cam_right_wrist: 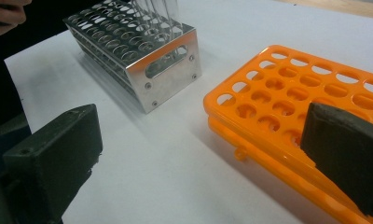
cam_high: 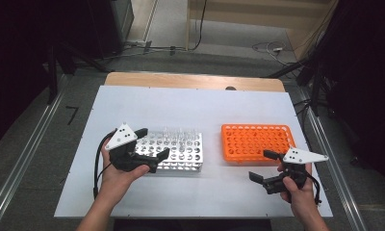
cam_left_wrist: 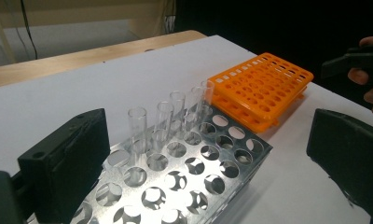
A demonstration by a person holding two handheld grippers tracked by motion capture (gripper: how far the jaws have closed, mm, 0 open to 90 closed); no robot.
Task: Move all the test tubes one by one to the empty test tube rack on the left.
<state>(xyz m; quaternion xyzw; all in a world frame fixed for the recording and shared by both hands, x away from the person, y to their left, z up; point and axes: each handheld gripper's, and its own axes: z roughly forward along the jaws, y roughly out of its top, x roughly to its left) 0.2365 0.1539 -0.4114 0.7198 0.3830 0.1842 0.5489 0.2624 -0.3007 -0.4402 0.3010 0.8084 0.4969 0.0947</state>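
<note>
Two grippers (cam_high: 152, 143) (cam_high: 264, 166) wide open, empty; metal rack (cam_high: 181, 156) holds clear glass tubes (cam_left_wrist: 165, 119).

The high view looks forward and down from above the near edge of the white table (cam_high: 133, 103), taking in its whole top and the floor beyond. The left gripper view sits low and close over the metal rack (cam_left_wrist: 184, 172), facing right across it toward the orange rack (cam_left_wrist: 261, 88). The right gripper view, equally low, faces left, probably slightly far-left, over the orange rack (cam_right_wrist: 287, 100) to the metal rack (cam_right_wrist: 138, 51). All 3 views share both racks.
</note>
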